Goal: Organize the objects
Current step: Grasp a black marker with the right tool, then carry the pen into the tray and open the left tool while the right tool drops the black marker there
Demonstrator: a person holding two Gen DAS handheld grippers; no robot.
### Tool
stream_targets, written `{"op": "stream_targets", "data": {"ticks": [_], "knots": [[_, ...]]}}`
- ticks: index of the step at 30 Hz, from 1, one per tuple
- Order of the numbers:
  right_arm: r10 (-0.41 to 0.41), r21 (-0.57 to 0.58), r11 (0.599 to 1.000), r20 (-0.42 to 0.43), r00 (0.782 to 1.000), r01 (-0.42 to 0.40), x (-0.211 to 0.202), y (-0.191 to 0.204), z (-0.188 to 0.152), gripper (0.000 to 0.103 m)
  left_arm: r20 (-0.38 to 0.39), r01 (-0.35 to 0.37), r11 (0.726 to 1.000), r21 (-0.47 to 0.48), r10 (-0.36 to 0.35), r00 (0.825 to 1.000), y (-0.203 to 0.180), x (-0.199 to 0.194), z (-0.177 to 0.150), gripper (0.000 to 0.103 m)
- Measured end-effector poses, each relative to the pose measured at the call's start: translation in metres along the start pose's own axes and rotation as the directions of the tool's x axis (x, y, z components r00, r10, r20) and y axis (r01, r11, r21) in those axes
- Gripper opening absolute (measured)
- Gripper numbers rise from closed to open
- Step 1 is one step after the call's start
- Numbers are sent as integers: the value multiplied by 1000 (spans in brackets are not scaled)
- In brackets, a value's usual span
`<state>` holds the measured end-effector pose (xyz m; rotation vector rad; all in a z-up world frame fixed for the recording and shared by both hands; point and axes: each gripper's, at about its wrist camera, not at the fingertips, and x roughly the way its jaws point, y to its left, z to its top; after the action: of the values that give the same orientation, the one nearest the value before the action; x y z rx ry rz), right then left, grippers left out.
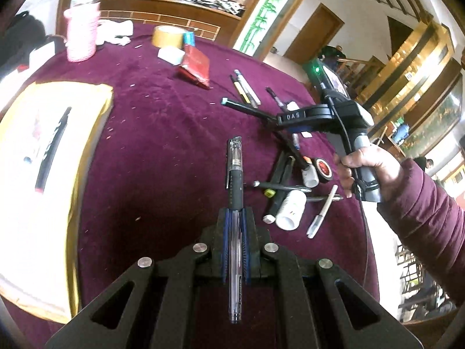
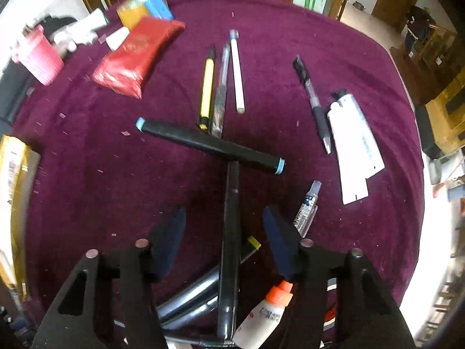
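Purple velvet cloth (image 1: 162, 133) covers a round table in a wood-panelled room, and stationery lies scattered across it. Seen from the left wrist, the left gripper (image 1: 234, 218) is clamped on a clear gel pen (image 1: 234, 174), which runs lengthwise between the closed jaws and juts out ahead of them, lifted clear of the cloth. To its left sits a shallow box with a yellow rim (image 1: 87, 133), already holding one dark pen (image 1: 52, 151); that looks like the collecting place, so the step in hand is, by my reading, carrying this pen over to it. The right gripper (image 2: 223, 232) points steeply down over a pile of pens, its jaws partly apart and straddling a long black marker (image 2: 229, 232) without the pads visibly pressing on it. That marker's far end meets a second black marker with blue caps (image 2: 209, 145), which lies crosswise, and beside the right jaw lie a small white tube with an orange cap (image 2: 270, 311) and a clear pen (image 2: 306, 206). Farther off are a yellow pen (image 2: 207, 87), a white pen (image 2: 237, 69), a red pouch (image 2: 136, 55) and a pink cup (image 2: 40, 58). Next, the left needs to swing over the box and let go low, while the right must close squarely on the one marker without catching the grey pens crossed beneath it.
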<state>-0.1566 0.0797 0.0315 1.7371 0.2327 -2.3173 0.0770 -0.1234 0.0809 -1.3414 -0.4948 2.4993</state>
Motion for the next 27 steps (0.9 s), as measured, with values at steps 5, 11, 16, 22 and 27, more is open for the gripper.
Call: {"op": "stream_targets", "data": {"ticks": [5, 11, 16, 22, 27], "knots": [[17, 35, 999, -54, 998, -15, 14, 0, -7, 19, 4, -4, 999, -34, 4, 1000, 17, -5, -5, 6], [145, 141, 980, -22, 989, -141, -2, -13, -15, 13, 21, -19, 999, -42, 20, 1000, 35, -16, -8, 6], [302, 248, 920, 49, 952, -305, -27, -21, -33, 13, 41, -24, 998, -60, 26, 999, 60, -31, -9, 6], [435, 262, 857, 92, 896, -443, -54, 29, -44, 13, 61, -81, 992, -102, 87, 994, 111, -56, -1, 6], [513, 215, 828, 83, 854, -518, -67, 104, -51, 13, 57, -170, 981, -95, 175, 983, 158, -74, 16, 6]]}}
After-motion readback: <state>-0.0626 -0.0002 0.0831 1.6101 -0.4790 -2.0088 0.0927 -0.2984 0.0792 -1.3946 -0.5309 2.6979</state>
